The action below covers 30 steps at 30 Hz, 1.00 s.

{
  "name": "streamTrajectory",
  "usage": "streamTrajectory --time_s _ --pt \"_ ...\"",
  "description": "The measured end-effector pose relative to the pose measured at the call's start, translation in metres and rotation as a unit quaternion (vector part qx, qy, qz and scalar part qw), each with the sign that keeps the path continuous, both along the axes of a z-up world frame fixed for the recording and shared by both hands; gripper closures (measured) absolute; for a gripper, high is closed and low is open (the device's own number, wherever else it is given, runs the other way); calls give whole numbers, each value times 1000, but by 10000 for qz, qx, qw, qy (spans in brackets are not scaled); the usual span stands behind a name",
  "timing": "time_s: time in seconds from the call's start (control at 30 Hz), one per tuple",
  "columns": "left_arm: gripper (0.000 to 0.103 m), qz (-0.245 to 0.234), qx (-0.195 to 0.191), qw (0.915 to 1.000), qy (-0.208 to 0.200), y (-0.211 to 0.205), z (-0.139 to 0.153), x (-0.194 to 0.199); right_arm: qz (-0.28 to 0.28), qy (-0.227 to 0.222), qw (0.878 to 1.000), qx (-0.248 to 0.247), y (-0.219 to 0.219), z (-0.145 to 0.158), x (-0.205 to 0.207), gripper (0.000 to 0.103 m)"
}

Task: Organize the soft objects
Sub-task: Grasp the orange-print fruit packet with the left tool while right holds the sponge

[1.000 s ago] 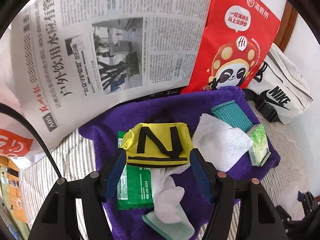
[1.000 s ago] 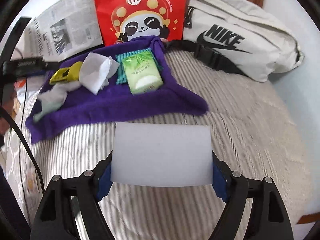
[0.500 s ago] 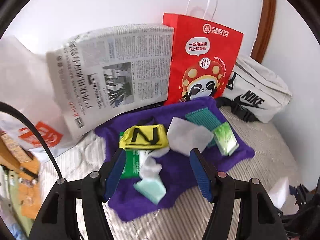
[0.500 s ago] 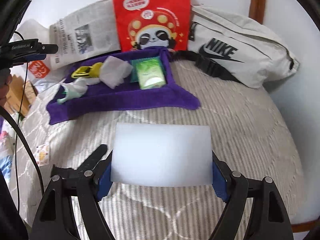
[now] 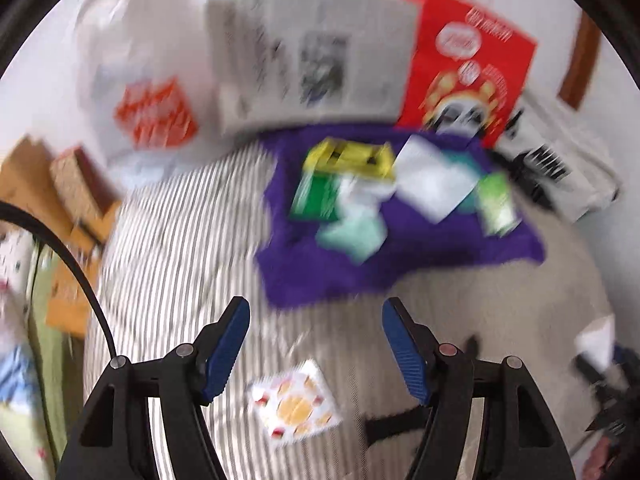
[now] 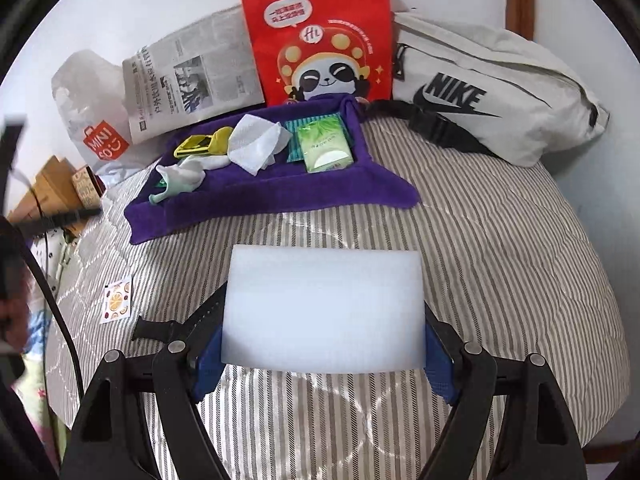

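My right gripper is shut on a white foam block, held above the striped bedcover. Beyond it a purple towel carries a yellow pouch, a white tissue, a green tissue pack and a pale sock. In the blurred left wrist view my left gripper is empty, its jaws opening a little. It hangs short of the purple towel, over a small orange-patterned packet.
A red paper bag, a newspaper and a white plastic bag stand against the wall behind the towel. A cream Nike bag lies at the right. Cardboard boxes sit past the bed's left edge.
My left gripper has let go of the yellow pouch on the towel and drawn back over the bedcover to above the small packet. The right gripper has lifted back slightly, still holding the block.
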<state>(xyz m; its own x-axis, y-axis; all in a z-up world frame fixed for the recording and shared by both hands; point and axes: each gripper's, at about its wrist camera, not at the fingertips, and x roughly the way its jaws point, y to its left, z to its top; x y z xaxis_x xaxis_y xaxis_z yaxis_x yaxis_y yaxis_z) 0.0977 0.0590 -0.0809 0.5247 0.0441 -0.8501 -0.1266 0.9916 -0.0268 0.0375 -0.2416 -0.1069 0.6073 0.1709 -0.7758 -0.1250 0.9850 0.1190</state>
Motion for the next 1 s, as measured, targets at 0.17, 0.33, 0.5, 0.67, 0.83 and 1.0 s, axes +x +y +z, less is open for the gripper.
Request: streamTrajectory --time_s 0.17,0.33,0.5,0.67,0.83,1.0 --pt "36 306 -186 9984 428 12 -44 -25 -4 -15 10000 79 -12 1 -6 22" --pt "36 524 -259 9970 499 15 -66 -45 -7 35 9998 189 -18 -2 -7 22" --pt "36 602 -267 9965 511 5 -81 -52 41 70 9997 213 -16 -5 -7 22" --pt "34 826 36 9960 333 -4 -86 -55 133 198 9993 290 -10 -17 -4 22" --pt "54 941 74 9955 121 -1 -84 -65 244 344 9985 352 -4 -29 1 22" --pt "58 654 -210 9976 -62 14 -83 -79 353 435 9975 441 -4 -39 4 22"
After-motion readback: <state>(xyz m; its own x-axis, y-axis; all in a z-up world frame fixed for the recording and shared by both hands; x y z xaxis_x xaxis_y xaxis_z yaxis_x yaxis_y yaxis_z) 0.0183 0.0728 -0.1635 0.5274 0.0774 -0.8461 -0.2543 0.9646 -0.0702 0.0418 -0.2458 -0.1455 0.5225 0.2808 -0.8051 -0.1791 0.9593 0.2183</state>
